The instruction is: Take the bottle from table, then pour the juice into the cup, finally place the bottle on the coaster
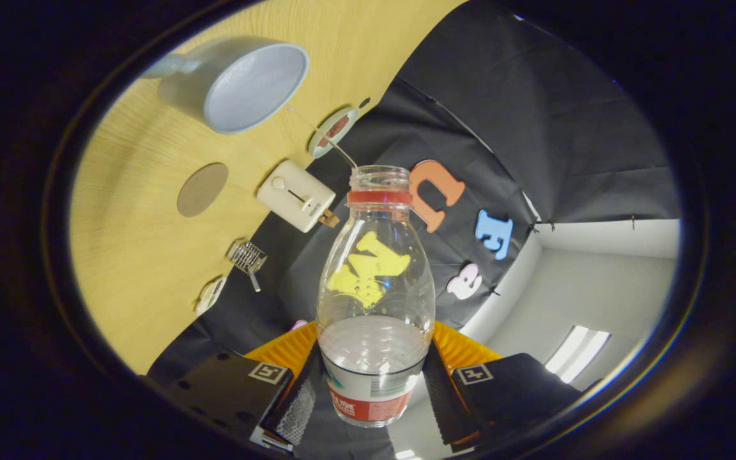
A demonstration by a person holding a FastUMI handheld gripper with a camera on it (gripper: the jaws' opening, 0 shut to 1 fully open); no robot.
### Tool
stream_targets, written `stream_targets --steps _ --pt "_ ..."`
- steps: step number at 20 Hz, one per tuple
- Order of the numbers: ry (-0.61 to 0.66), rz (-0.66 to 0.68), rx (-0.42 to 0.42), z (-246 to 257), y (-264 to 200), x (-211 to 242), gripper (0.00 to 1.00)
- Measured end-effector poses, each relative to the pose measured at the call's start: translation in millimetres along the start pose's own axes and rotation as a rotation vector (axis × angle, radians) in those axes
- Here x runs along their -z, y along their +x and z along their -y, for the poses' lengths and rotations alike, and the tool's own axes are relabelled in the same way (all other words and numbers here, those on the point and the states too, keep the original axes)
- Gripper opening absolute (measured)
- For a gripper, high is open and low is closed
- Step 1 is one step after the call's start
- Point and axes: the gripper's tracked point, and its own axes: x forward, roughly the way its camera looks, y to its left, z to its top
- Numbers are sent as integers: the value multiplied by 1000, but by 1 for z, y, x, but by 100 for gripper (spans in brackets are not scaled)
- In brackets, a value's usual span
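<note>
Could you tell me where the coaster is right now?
The coaster lies on the table, between the cup and the white box.

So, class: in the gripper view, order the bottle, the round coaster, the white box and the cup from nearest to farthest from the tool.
1. Bottle: held between the tool's fingers.
2. White box: on the table beyond the bottle, near the table's edge.
3. Coaster: beside the box, about as far; too close to call.
4. Cup: farthest, past both.

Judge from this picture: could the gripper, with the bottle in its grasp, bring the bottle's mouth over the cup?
Probably yes. The gripper is shut on the uncapped bottle, and nothing stands between the bottle's open mouth and the cup, which lies beyond it across bare table.
</note>
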Motion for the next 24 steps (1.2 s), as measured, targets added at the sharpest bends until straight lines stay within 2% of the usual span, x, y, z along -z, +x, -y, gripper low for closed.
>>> stream_targets --steps 10,14,17,20,24 --pt "36 -2 68 4 2 -2 81" --pt "10 -5 69 -1 3 -3 81" --pt "36 -5 60 -5 6 -5 81" --pt "124 -24 37 -12 9 2 81" --pt "331 -84 -87 -42 7 9 81"
